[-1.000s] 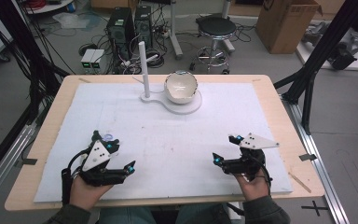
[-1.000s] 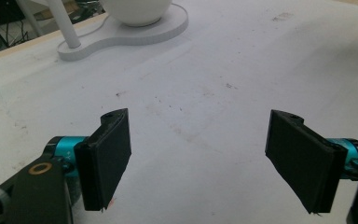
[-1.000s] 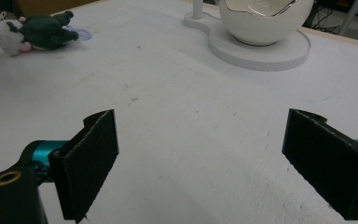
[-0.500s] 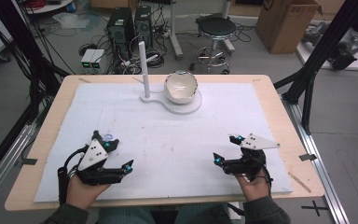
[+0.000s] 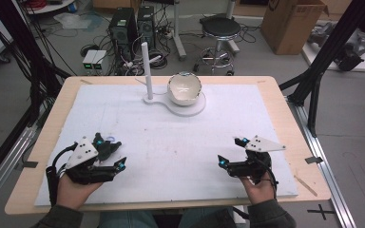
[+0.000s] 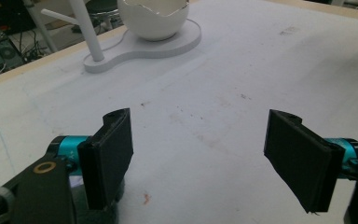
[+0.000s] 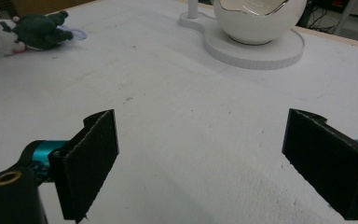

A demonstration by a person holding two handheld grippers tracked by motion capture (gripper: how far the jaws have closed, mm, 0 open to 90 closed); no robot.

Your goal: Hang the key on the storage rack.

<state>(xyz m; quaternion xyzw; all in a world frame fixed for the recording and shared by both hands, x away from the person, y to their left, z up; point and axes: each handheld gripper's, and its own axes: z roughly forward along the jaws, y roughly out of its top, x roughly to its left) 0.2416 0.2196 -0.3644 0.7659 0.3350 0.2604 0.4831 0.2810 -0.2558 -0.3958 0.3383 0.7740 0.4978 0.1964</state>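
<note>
A white eggshell-shaped bowl (image 5: 184, 89) with a jagged rim sits on a flat white stand (image 5: 192, 108) that has a thin upright post (image 5: 146, 71), at the back middle of the mat. My left gripper (image 5: 110, 153) rests low at the front left, jaws wide apart and nothing between them (image 6: 198, 158). A small green and white plush toy (image 5: 107, 145) lies close by its far jaw, and it is plain to see in the right gripper view (image 7: 28, 30). Over at the front right, my right gripper (image 5: 230, 152) is open and holds nothing (image 7: 200, 163). Both face the bowl (image 6: 154, 18) (image 7: 258, 21).
A white mat (image 5: 180, 142) covers most of the wooden table (image 5: 285, 109). Beyond the far edge, on the floor, stand computer cases (image 5: 133, 23), a stool (image 5: 221, 28) and a cardboard box (image 5: 292, 21). Black frame struts (image 5: 318, 71) rise at the right.
My left gripper has shifted very slightly at the front left. The right gripper, bowl and stand are where they were.
</note>
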